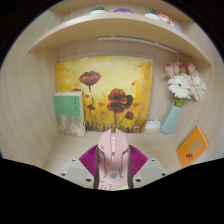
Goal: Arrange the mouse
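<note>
One mouse [112, 158], pale pink, sits between the jaws of the gripper [112, 178], and both pads [90, 160] appear to press its flanks, so the jaws look clenched on it. Its long axis runs straight ahead along the fingers, its nose pointing away toward the back edge of the surface [60, 150]. Since the mouse lies inside the grasp and not off to either side, the coming move would turn on where to carry it and set it down; whether it rests on the surface or is lifted clear cannot be told.

Beyond the mouse, at the back edge of the surface, stands one painting [104, 92] of red poppies on a yellow ground. One greenish book [69, 112] leans near the back left corner, just beside the painting. One blue vase [171, 119] holding white and pink flowers [182, 83] stands toward the back right corner. One orange object [192, 146] lies near the right edge, well apart from the mouse. One shelf [110, 30] spans overhead, carrying small items too indistinct to count.
</note>
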The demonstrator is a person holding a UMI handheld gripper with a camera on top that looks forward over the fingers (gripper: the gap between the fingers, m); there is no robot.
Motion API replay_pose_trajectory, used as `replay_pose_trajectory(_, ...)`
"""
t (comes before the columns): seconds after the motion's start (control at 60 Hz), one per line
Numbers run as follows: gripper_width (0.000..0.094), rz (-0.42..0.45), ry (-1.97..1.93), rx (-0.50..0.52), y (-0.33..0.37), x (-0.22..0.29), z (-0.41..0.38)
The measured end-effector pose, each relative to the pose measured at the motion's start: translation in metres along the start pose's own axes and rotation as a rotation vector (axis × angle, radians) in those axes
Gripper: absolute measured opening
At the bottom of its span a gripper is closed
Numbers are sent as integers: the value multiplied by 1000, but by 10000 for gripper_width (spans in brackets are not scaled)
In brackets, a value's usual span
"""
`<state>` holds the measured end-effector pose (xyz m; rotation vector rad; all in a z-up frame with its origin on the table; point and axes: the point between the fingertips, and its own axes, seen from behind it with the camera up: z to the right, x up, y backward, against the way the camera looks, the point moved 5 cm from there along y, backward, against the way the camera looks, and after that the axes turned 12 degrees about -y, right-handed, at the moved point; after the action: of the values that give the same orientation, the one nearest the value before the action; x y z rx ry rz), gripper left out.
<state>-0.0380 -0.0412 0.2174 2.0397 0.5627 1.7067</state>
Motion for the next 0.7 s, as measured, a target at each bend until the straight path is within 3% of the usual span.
replay_pose_trajectory(0.15,389,-127,-41,-60,-22,-68,44)
replay_pose_trajectory(0.383,387,-294,-23,-42,-55,-166,57)
replay_pose_trajectory(0.617,400,-312,-26,-53,-55,-189,57)
replay_pose_trajectory(0.7,461,-300,-13,-58,-56,-190,57)
